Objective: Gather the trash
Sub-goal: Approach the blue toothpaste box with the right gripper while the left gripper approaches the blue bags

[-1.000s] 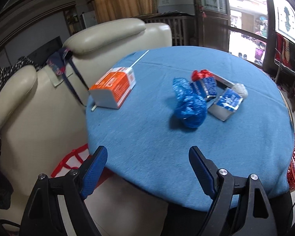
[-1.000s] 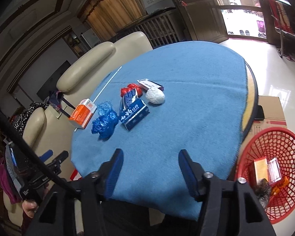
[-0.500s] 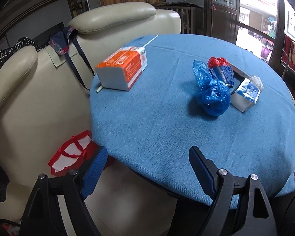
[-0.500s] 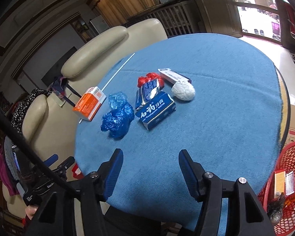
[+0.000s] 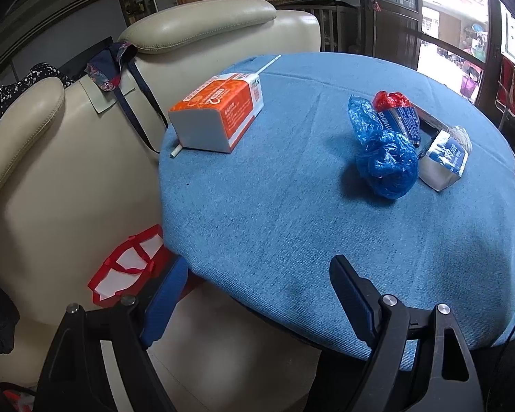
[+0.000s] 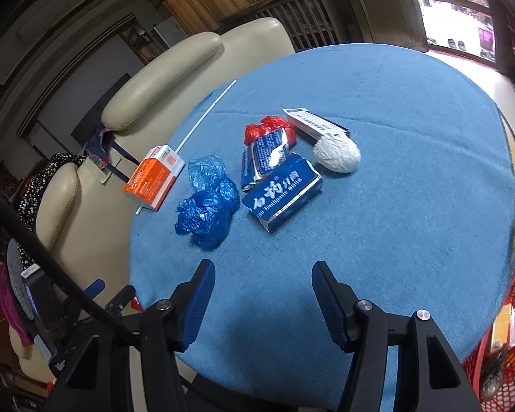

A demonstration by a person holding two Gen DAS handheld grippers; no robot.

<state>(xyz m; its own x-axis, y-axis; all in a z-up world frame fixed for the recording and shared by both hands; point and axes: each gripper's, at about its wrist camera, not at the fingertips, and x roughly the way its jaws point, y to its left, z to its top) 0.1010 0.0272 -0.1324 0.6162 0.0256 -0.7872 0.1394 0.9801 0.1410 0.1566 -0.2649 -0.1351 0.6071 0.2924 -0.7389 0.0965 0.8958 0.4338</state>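
Trash lies on a round table with a blue cloth (image 6: 412, 206) (image 5: 291, 213): an orange and white carton (image 5: 219, 116) (image 6: 154, 180), a crumpled blue plastic bag (image 5: 384, 154) (image 6: 205, 209), a blue box with white characters (image 6: 284, 194) (image 5: 444, 161), a blue foil pack (image 6: 266, 152) under a red plastic scrap (image 6: 267, 125), a white paper ball (image 6: 338, 152) and a flat white box (image 6: 314, 123). My left gripper (image 5: 257, 285) hangs open over the table's near left edge, empty. My right gripper (image 6: 262, 279) stands open above the cloth, short of the blue box and bag.
A red mesh basket (image 6: 511, 336) with some packets in it stands on the floor at the right. Cream leather chairs (image 5: 85, 158) crowd the table's left side, with a red and white bag (image 5: 126, 267) on one seat. A long white stick (image 6: 205, 113) lies past the carton.
Both grippers have come nearer the table and shifted left, so the trash looms larger. The basket has slid to the right edge of the right wrist view. Jaw openings are unchanged.
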